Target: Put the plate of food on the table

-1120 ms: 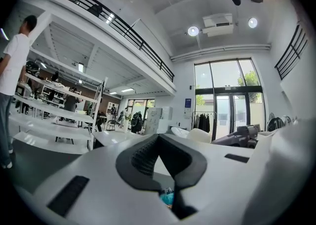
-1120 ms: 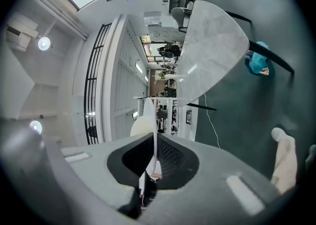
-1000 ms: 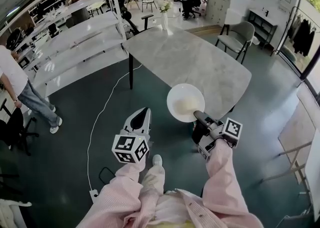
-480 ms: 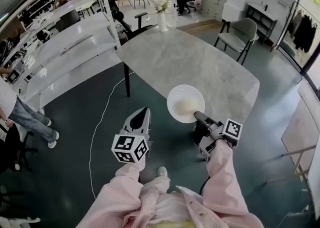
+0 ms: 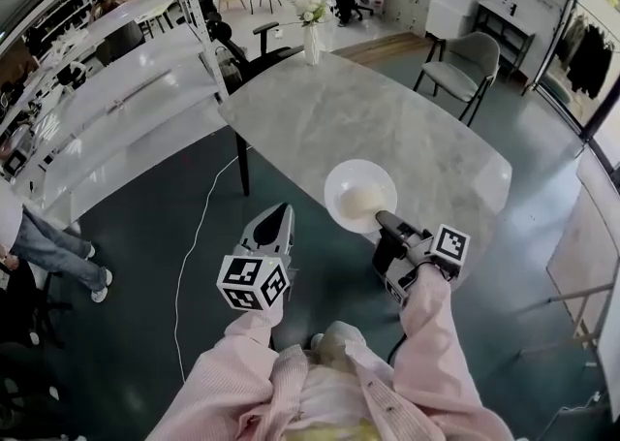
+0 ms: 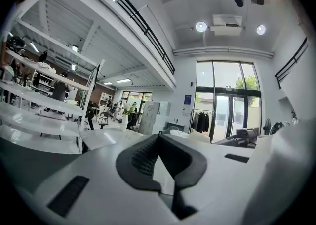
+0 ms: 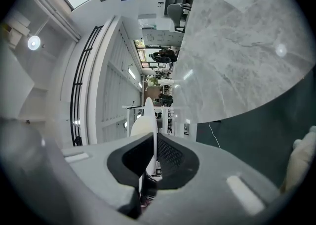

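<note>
White, stiff and surely breakable, the plate (image 5: 359,195) looks light but tips easily; the right gripper (image 5: 385,223) pinches its near rim, the left gripper (image 5: 281,208) is closed and empty.

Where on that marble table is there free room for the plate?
Nearly all of the marble table is bare, from the near edge by the plate up to the flower vase at its far corner, the only occupied spot.

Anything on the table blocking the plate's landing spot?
Nothing visible. The plate in the right gripper hangs at the near edge of the table, bare there; its only item, a flower vase, stands at the far end.
</note>
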Action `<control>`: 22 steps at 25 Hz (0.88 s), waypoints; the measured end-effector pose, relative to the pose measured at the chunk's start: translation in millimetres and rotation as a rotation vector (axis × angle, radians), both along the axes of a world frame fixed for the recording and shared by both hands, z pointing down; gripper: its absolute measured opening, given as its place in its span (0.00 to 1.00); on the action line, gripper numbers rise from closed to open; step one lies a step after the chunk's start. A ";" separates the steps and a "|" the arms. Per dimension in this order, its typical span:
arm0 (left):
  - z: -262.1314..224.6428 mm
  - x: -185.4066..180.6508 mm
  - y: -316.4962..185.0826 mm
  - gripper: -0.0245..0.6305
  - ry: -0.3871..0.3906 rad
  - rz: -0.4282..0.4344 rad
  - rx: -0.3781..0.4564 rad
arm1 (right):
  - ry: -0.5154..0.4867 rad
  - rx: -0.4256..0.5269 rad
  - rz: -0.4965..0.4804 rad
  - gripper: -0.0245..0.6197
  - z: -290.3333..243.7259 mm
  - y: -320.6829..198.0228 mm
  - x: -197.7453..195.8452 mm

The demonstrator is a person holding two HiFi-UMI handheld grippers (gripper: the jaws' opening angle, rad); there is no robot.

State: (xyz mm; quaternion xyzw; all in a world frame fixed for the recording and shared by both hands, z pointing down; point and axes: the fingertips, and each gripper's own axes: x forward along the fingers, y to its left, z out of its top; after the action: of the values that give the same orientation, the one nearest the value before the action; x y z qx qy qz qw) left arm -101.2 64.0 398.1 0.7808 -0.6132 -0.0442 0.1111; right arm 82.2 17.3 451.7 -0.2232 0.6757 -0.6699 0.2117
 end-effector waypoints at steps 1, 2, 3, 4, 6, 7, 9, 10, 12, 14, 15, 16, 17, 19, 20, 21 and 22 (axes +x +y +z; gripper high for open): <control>0.3 -3.5 -4.4 0.03 0.004 0.001 -0.001 | 0.002 0.002 -0.002 0.06 -0.2 -4.6 -4.0; 1.0 -6.1 -8.6 0.03 0.008 0.002 -0.002 | 0.005 0.003 -0.004 0.06 -0.1 -9.0 -7.1; 2.2 -7.7 -12.4 0.03 0.012 0.004 -0.003 | 0.009 0.003 -0.004 0.06 0.7 -13.2 -9.1; 4.1 -8.8 -16.2 0.03 0.015 0.005 -0.005 | 0.013 0.002 -0.004 0.06 2.0 -17.6 -10.5; 9.6 -12.0 -26.2 0.03 0.019 0.003 -0.011 | 0.017 0.001 -0.003 0.06 5.5 -28.4 -13.5; 12.6 -13.6 -32.3 0.03 0.022 0.002 -0.016 | 0.016 -0.001 -0.004 0.06 7.9 -34.7 -15.0; 18.1 -15.1 -44.9 0.03 0.023 0.002 -0.023 | 0.014 -0.007 -0.004 0.06 13.3 -47.3 -16.9; 19.9 -15.8 -51.4 0.03 0.022 0.003 -0.026 | 0.014 -0.011 -0.004 0.06 16.1 -53.6 -17.9; 22.3 -19.7 -65.2 0.03 0.019 0.007 -0.031 | 0.014 -0.021 -0.001 0.06 21.3 -67.4 -22.1; 23.5 -27.3 -81.9 0.03 0.017 0.010 -0.035 | 0.019 -0.025 0.000 0.06 24.0 -84.9 -30.6; 23.2 -32.5 -91.5 0.03 0.017 0.011 -0.037 | 0.020 -0.023 0.000 0.06 23.4 -95.0 -36.2; 22.8 -38.0 -101.6 0.03 0.018 0.010 -0.039 | 0.020 -0.021 -0.002 0.06 22.0 -105.4 -42.1; 22.6 -43.2 -111.8 0.03 0.019 0.009 -0.042 | 0.020 -0.020 -0.003 0.06 20.7 -115.4 -47.2; 24.0 -50.4 -130.7 0.03 0.025 0.006 -0.054 | 0.021 -0.027 -0.003 0.06 20.7 -133.1 -53.4; 25.2 -52.2 -139.7 0.03 0.028 0.006 -0.063 | 0.025 -0.035 -0.001 0.06 22.1 -141.2 -54.1; 26.0 -52.8 -149.0 0.03 0.030 0.008 -0.071 | 0.031 -0.044 0.002 0.06 23.7 -149.7 -53.6; 26.3 -52.3 -159.0 0.03 0.032 0.010 -0.078 | 0.040 -0.053 0.006 0.06 25.1 -159.1 -52.3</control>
State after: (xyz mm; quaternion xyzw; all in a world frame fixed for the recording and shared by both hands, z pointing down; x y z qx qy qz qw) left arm -153.5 -94.9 424.5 0.7782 -0.6086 -0.0321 0.1517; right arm 29.9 -141.8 476.7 -0.2440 0.6611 -0.6824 0.1944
